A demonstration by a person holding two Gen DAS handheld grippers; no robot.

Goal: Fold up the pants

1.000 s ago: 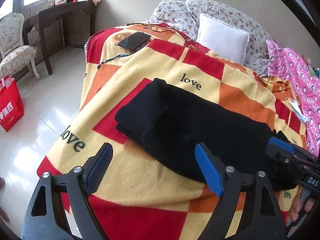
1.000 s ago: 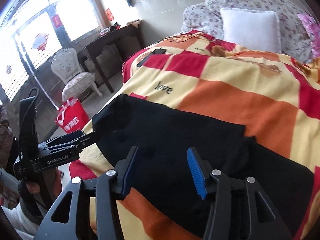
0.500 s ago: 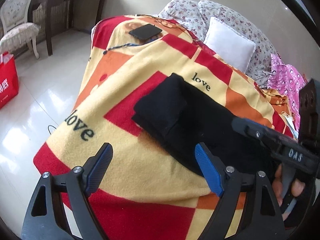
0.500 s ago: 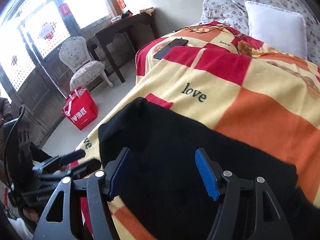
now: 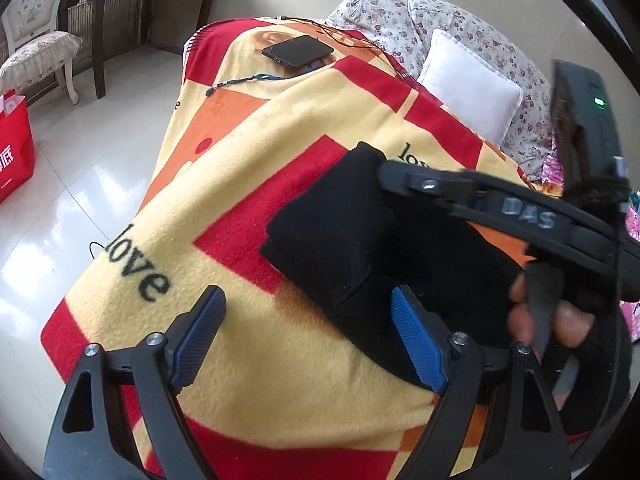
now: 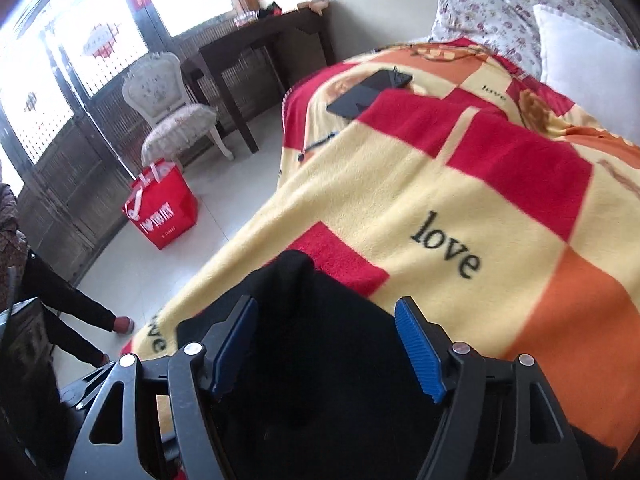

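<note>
Black pants (image 5: 332, 236) lie folded on the yellow, red and orange "love" blanket (image 5: 240, 168) on the bed. My left gripper (image 5: 308, 340) is open and empty, just above the blanket at the near end of the pants. The right gripper's body crosses the left wrist view above the pants, held by a hand; its tips are hidden there. In the right wrist view my right gripper (image 6: 326, 344) is open, low over the end of the pants (image 6: 320, 360), and holds nothing.
A black phone (image 5: 298, 50) and cables lie at the far end of the blanket. A white pillow (image 5: 468, 84) and floral pillows are at the head. A red bag (image 6: 162, 208), white chair (image 6: 168, 108) and dark desk (image 6: 260, 36) stand on the floor left.
Both grippers moved left along the pants toward their end. The right gripper swung over the pants and now crosses the left wrist view. Both stayed open.
</note>
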